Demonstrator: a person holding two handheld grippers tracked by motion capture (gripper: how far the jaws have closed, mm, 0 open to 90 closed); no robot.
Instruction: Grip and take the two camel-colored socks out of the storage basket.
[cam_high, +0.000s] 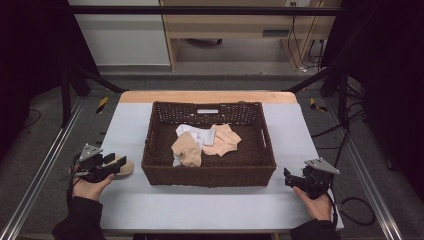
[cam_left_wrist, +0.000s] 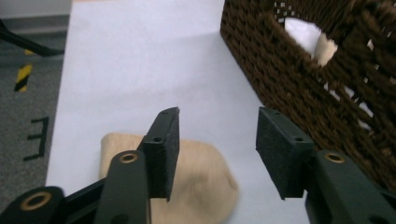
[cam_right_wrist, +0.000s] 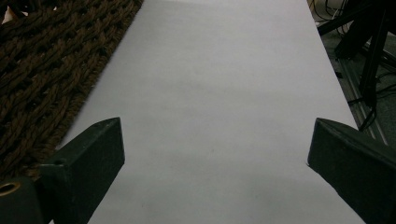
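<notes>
Left of basket, near edge: left gripper (cam_high: 118, 163), jaws apart, nothing pressed between them.
Sock: beige sock (cam_left_wrist: 196, 182) flat on the white table (cam_high: 200, 210), just left of the basket (cam_high: 207, 176), under the left gripper and not held.
Sock, gripper view: it lies under the left jaw and runs toward the gap; the right jaw stands over bare table.
Right of basket, near corner: right gripper (cam_high: 289, 178), jaws spread wide over bare table, empty, well apart from the sock.
Basket: brown wicker, rectangular, mid-table, with handle cut-outs in the walls.
Inside basket: beige socks (cam_high: 187, 150) and a white cloth (cam_high: 192, 133) lying loose together.
Step in hand, judged: sock just laid out beside the basket, or about to be taken.
Handling note: lift straight up so a jaw does not drag the cloth; if re-gripping, centre the gap over the sock first and keep clear of the basket wall.
</notes>
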